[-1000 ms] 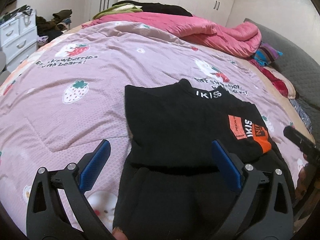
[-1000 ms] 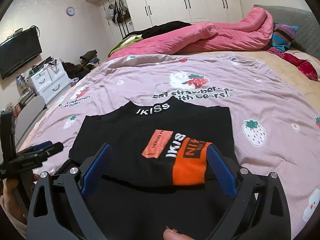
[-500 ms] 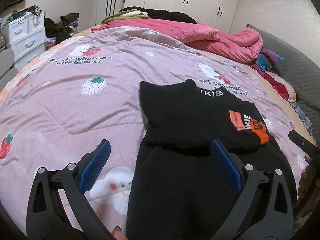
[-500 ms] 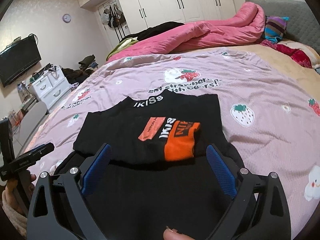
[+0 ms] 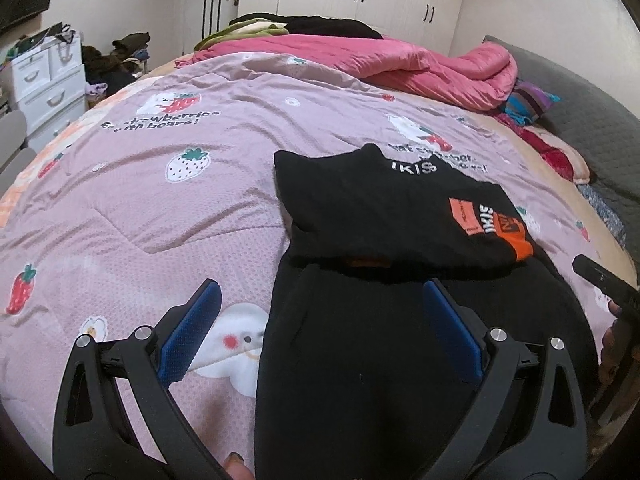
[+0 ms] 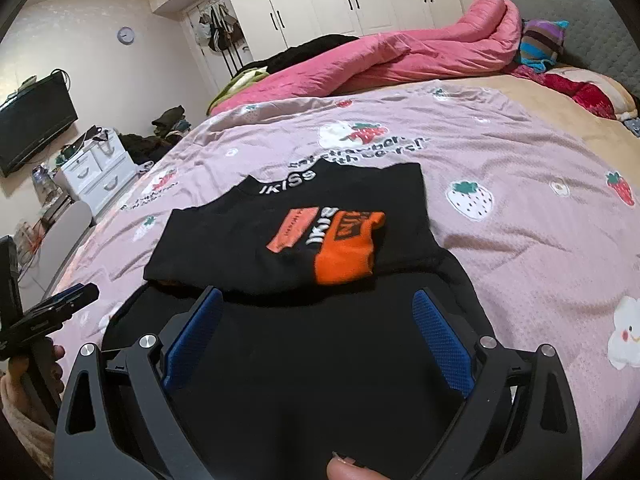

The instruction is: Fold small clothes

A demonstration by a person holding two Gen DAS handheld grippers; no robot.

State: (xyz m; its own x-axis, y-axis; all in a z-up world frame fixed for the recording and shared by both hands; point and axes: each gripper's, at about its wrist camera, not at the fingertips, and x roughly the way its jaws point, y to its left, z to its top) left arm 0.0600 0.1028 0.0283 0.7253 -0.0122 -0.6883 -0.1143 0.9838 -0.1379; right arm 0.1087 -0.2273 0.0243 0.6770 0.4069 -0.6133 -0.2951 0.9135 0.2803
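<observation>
On the strawberry-print bedspread (image 5: 168, 208): black top (image 6: 280, 236), folded short, lies on a flat black garment (image 6: 320, 380), possibly trousers. Left gripper (image 5: 320, 332) and right gripper (image 6: 316, 336) spread wide, empty. Lower garment remains unfolded.

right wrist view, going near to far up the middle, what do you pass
Right claw → black lower garment → folded black top with the orange patch → lilac strawberry bedspread → pink duvet → white wardrobe doors
</observation>
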